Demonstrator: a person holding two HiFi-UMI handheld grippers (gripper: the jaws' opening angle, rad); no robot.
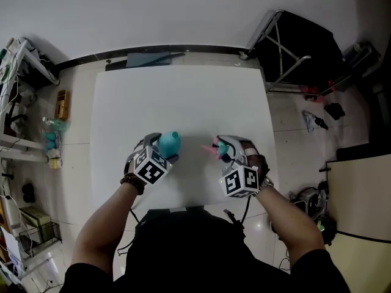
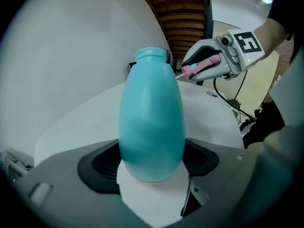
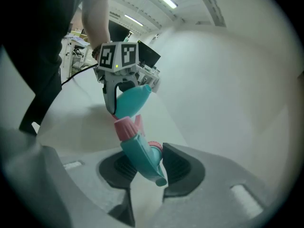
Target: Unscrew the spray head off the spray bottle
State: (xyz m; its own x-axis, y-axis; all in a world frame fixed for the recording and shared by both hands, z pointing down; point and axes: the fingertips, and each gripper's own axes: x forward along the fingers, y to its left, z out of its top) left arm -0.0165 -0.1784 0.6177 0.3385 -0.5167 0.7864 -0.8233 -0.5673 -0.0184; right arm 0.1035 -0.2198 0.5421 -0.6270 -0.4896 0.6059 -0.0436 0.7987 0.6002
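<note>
**A:** Where is the bottle now?

**B:** My left gripper (image 2: 152,161) clamps the bottle (image 2: 152,122) by its base, which leaves the open neck free and pointing away. My right gripper (image 3: 145,167) is clenched on the spray head (image 3: 137,151), apart from the bottle at its 3 o'clock. I judge the unscrewing is done.

**A:** Is there room to set them down?

**B:** Yes. The table (image 1: 183,96) is bare toward 12 o'clock, and its edge at 6 o'clock is near my hands.

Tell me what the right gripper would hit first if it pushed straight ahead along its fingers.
Most likely the bottle, which sits just beyond the spray head the right gripper holds. Depth is unclear, so the table below could come first.
</note>
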